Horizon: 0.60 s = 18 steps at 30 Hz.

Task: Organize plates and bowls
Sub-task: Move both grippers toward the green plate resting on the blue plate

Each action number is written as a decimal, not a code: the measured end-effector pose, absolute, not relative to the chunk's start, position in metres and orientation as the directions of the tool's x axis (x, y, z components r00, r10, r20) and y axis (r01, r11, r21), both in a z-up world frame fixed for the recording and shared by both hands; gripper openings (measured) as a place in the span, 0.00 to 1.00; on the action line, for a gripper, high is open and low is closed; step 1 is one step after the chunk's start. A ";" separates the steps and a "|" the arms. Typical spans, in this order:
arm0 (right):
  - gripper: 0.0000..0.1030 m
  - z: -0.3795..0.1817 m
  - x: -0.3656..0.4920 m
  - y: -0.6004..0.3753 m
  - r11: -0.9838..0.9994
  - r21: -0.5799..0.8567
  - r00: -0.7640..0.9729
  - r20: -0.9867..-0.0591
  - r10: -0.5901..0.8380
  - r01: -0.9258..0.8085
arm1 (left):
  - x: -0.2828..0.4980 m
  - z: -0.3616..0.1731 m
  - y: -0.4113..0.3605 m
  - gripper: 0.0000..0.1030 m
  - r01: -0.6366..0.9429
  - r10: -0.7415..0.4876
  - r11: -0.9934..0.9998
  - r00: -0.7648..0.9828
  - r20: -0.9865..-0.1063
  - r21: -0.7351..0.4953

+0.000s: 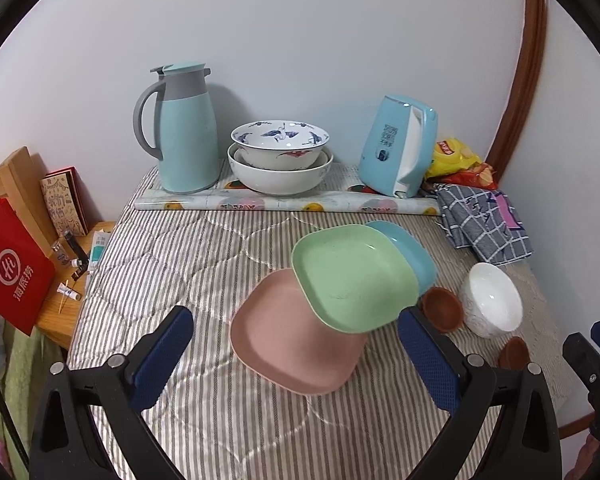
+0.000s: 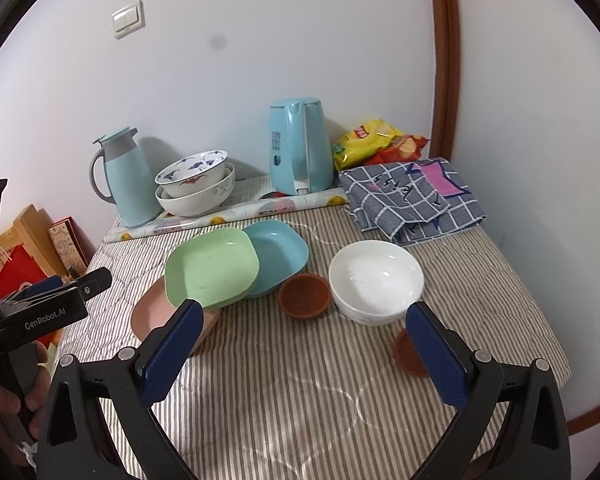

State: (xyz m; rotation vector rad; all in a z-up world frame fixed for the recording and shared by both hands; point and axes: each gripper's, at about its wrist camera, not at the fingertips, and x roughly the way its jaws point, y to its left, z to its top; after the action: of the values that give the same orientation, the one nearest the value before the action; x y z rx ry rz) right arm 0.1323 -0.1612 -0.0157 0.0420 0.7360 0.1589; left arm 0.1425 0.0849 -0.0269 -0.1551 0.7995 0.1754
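1. The square pale-green plastic plate (image 1: pixel 354 276) lies tilted across a square pink plastic plate (image 1: pixel 296 340) and a square blue plastic plate (image 1: pixel 410 250), just ahead of the left gripper (image 1: pixel 296 354), whose blue-padded fingers are spread wide with nothing between them.
2. The pink plate sits between those fingertips' line and the green one; its far edge is hidden under the green plate.
3. The right gripper (image 2: pixel 304 344) is likewise spread and empty; the round white ceramic bowl (image 2: pixel 376 280) stands just ahead of its right finger and a small brown ribbed dish (image 2: pixel 304 294) ahead of centre.
4. A second brown dish (image 2: pixel 406 354) is mostly hidden behind that right finger.
5. Farther off, two stacked white bowls with blue painted birds (image 1: pixel 280 156) sit by the wall between a teal thermal jug (image 1: pixel 184 128) and a light-blue electric kettle (image 1: pixel 398 146).
6. "GenRobot.AI" reads on the left gripper's body in the right wrist view, held by a hand (image 2: pixel 16 396).
7. The red paper bag (image 1: pixel 12 264) to the far left carries Chinese characters; the yellow crisp packet (image 2: pixel 366 138) has a logo too small to read.
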 end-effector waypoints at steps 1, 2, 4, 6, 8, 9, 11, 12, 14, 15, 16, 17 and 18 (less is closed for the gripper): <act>0.96 -0.017 0.136 -0.160 0.987 0.094 0.729 -0.666 0.161 -0.132 | 0.145 -0.028 0.086 0.97 -0.217 0.099 0.974 0.681 -0.725 -0.071; 0.96 -0.019 0.140 -0.159 0.987 0.095 0.727 -0.667 0.162 -0.133 | 0.148 -0.029 0.087 0.97 -0.221 0.101 0.973 0.679 -0.727 -0.071; 0.94 -0.023 0.148 -0.158 0.986 0.096 0.721 -0.673 0.165 -0.136 | 0.154 -0.033 0.089 0.96 -0.221 0.101 0.973 0.674 -0.732 -0.069; 0.93 -0.027 0.156 -0.154 0.986 0.095 0.714 -0.680 0.164 -0.136 | 0.161 -0.037 0.092 0.96 -0.223 0.101 0.972 0.667 -0.739 -0.068; 0.90 -0.032 0.163 -0.152 0.985 0.098 0.707 -0.687 0.169 -0.140 | 0.168 -0.041 0.094 0.96 -0.221 0.097 0.973 0.662 -0.743 -0.070; 0.89 -0.034 0.167 -0.151 0.985 0.099 0.703 -0.690 0.172 -0.143 | 0.172 -0.044 0.095 0.96 -0.221 0.094 0.973 0.658 -0.747 -0.072; 0.88 -0.038 0.174 -0.148 0.984 0.101 0.693 -0.700 0.176 -0.148 | 0.178 -0.048 0.096 0.93 -0.219 0.091 0.973 0.652 -0.753 -0.072; 0.88 -0.041 0.178 -0.146 0.983 0.104 0.687 -0.704 0.182 -0.154 | 0.182 -0.051 0.096 0.90 -0.214 0.086 0.974 0.648 -0.757 -0.073; 0.88 -0.045 0.185 -0.144 0.980 0.111 0.678 -0.709 0.195 -0.166 | 0.190 -0.057 0.097 0.90 -0.217 0.085 0.973 0.639 -0.765 -0.073; 0.87 -0.048 0.188 -0.143 0.979 0.111 0.675 -0.711 0.197 -0.168 | 0.194 -0.060 0.097 0.90 -0.216 0.082 0.974 0.636 -0.767 -0.074; 0.85 -0.051 0.192 -0.140 0.979 0.108 0.669 -0.716 0.196 -0.171 | 0.197 -0.062 0.098 0.90 -0.213 0.078 0.974 0.633 -0.770 -0.077; 0.84 -0.053 0.195 -0.139 0.979 0.106 0.665 -0.720 0.196 -0.174 | 0.202 -0.066 0.098 0.90 -0.211 0.074 0.974 0.628 -0.774 -0.079; 0.82 -0.055 0.198 -0.137 0.979 0.105 0.662 -0.723 0.197 -0.177 | 0.205 -0.068 0.099 0.90 -0.210 0.072 0.974 0.626 -0.777 -0.079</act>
State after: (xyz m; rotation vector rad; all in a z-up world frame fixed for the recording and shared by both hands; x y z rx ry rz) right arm 0.1979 -0.1368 -0.0550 0.0258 0.8209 0.2116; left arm 0.2045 0.0991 -0.0678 -0.1686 0.8812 0.1628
